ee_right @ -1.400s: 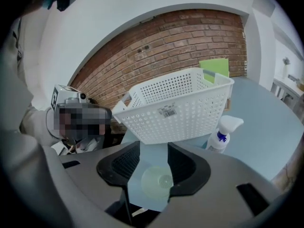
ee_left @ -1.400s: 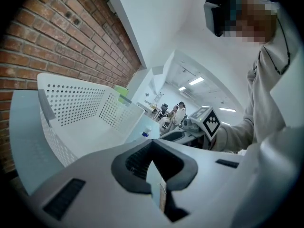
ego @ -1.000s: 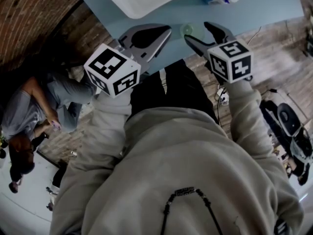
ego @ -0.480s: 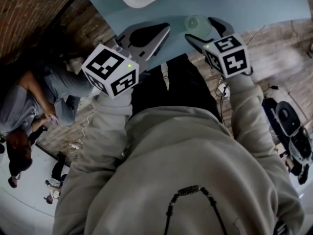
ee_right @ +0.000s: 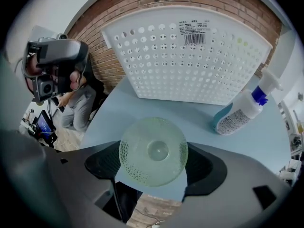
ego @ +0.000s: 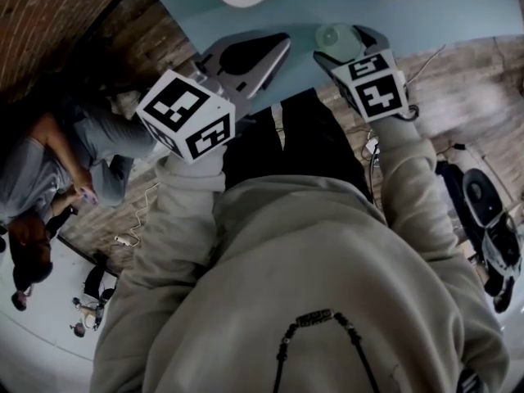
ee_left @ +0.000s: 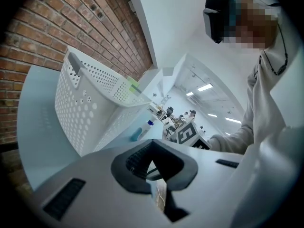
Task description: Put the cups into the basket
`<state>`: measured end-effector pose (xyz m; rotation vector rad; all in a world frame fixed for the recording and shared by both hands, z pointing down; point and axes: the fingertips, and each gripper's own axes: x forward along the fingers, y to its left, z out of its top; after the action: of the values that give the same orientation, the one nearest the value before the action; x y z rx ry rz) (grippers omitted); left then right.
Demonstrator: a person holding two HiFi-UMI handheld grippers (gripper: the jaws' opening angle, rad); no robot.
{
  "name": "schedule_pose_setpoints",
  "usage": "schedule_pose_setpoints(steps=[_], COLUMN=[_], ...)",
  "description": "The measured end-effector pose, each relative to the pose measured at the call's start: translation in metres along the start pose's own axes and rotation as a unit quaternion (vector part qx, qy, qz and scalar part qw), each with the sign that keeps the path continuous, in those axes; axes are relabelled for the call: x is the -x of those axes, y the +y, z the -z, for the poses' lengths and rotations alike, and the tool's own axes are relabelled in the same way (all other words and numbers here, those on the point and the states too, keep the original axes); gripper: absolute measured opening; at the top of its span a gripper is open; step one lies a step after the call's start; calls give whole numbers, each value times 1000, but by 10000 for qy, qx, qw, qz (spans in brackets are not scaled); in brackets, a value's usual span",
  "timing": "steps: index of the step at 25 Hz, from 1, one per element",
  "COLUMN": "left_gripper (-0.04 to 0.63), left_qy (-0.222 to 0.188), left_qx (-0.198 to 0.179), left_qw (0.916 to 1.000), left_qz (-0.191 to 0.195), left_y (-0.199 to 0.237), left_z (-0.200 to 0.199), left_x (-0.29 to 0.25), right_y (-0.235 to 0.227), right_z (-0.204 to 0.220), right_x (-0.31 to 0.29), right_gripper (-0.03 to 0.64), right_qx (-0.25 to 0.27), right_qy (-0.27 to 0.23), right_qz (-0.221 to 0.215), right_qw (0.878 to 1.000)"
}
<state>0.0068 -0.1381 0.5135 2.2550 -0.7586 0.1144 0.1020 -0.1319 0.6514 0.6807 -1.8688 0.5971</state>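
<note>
Our right gripper's (ee_right: 153,164) jaws, just opened wide, straddle the cup (ee_right: 153,148) between them for grasping; our left gripper (ee_left: 151,150) waits closed, empty.

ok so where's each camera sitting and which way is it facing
Head view: on the person's head, facing steeply down past the hoodie to the table; left gripper and right gripper show.
Left gripper view: rides that gripper, facing the basket; shut jaws and the hoodie show.
Right gripper view: looks down on the green cup between its jaws, just opened wide.
Shared: both gripper views show basket and spray bottle.
</note>
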Motion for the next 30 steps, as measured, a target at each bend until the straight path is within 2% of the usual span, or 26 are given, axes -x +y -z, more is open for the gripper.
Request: schedule_pose_setpoints(steps=[14,19,24,30], left_gripper=[-2,-2,-2,-2], left_qy=[11,25,-139,-166], left_qx=[-78,-223,-121,-410], left_qw=[10000,9997,9996,9985], left_qz=[-10,-98,-230,-323], left_y=[-3,-6,-9,-32], left_z=[-19,-31,-46,-71], left_x=[10,17,38,36], right_y=[-6,-9,-8,-26], right_z=[3,1,-18,-25], right_x=[1,10,32,72], right_gripper=[393,392,391,391], right_qx=[-17,24,85,345], right_qy=[161,155,32,-103], right_qz=[11,2,-4,26], right_qw=[9999,9999,10000,9993])
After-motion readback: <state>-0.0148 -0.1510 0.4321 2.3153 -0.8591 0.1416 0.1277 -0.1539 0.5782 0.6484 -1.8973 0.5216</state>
